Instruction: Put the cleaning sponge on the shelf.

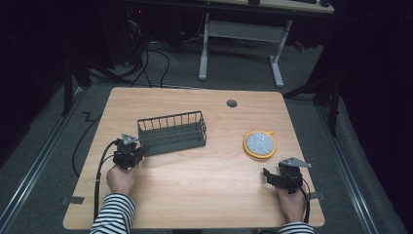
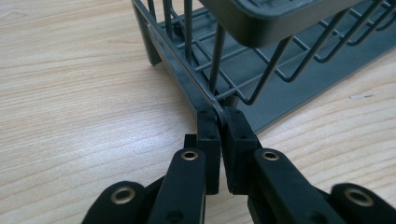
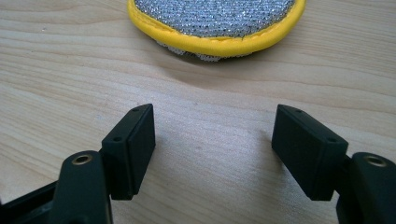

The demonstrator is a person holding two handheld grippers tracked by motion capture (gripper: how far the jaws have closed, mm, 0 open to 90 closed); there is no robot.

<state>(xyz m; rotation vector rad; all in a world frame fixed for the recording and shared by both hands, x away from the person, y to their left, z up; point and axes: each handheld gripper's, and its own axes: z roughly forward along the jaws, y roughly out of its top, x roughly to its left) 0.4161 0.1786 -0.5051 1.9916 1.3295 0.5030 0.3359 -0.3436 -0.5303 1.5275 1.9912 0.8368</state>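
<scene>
Left tool [image 2: 219, 126] clamped on wire basket [image 2: 261, 70] lower rim, right tool [image 3: 215, 140] wide open near scrubber [image 3: 215, 18]

Lab or recording studio: lone light-wood rectangular table [image 1: 195, 180] under spotlight, black surroundings, loose black cables [image 1: 146, 63] on grey carpet, white-legged metal desk frame [image 1: 241, 48] behind.

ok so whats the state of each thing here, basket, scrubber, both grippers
wire basket: upright on the table, empty, bottom corner rail pinched
scrubber pad: lying flat, untouched
left gripper: shut on the wire basket's rail
right gripper: open, nothing between its jaws, just short of the scrubber pad
</scene>
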